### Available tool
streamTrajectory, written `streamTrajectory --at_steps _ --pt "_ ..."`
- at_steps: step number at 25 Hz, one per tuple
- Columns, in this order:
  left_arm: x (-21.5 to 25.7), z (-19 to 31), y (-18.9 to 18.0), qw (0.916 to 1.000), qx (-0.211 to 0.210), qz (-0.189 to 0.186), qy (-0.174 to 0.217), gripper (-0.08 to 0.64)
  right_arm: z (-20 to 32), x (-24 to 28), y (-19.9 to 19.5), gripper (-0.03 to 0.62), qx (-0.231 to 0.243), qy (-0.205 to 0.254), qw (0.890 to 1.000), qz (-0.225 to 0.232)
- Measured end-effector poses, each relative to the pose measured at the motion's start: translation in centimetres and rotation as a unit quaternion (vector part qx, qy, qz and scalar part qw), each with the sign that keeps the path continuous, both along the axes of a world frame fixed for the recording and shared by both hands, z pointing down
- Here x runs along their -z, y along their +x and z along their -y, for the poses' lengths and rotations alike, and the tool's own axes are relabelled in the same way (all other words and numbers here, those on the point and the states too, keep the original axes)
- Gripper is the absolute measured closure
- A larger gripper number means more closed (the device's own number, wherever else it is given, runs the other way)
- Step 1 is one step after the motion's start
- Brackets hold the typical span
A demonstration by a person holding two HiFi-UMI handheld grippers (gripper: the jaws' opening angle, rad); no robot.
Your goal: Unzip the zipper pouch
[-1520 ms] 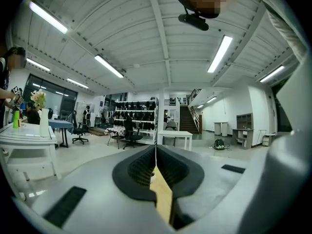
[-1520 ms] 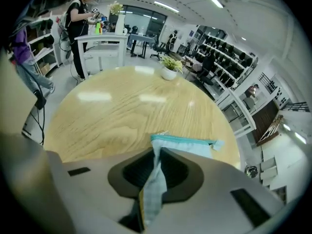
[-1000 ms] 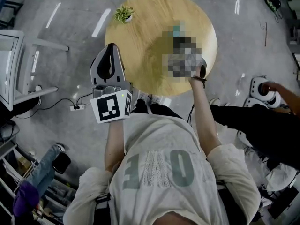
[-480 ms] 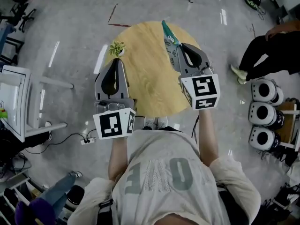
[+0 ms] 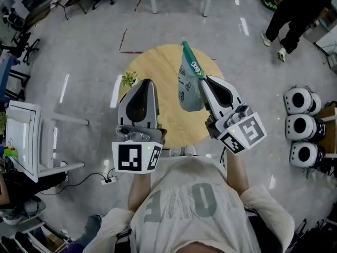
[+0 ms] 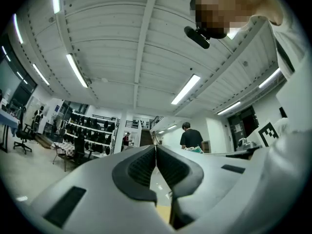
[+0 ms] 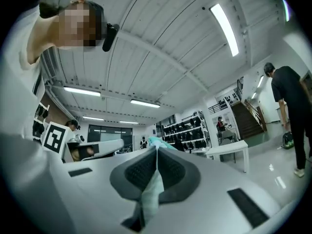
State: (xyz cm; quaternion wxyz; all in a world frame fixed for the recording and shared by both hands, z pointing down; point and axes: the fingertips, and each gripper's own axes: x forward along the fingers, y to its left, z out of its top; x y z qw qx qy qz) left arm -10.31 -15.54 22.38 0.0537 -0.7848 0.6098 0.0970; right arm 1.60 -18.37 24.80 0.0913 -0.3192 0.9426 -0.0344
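A teal zipper pouch with print on it hangs in the air above the round wooden table. My right gripper is shut on the pouch's upper edge, and the bag droops to its left. In the right gripper view the teal fabric is pinched between the pads of the right gripper, which points up at the ceiling. My left gripper is raised beside it, left of the pouch, and is shut on nothing. The left gripper view shows its jaws pressed together with only the room beyond.
A small potted plant stands at the table's left edge. Three white round units sit on the floor at the right. A person walks at the top right. A white desk is at the left.
The right gripper has lifted the pouch off the table and carried it up. Both grippers have risen closer to the head camera. The person at the right has moved away toward the top.
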Motion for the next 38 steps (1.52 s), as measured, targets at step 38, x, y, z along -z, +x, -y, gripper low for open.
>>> streamTrajectory --at_steps 38 --pt "-1.2 -3.1 4.2 0.9064 -0.363 -0.203 -0.073 0.437 -7.4 -0.3 -4.8 0.558 0.233 0.068 0.961 -0.137"
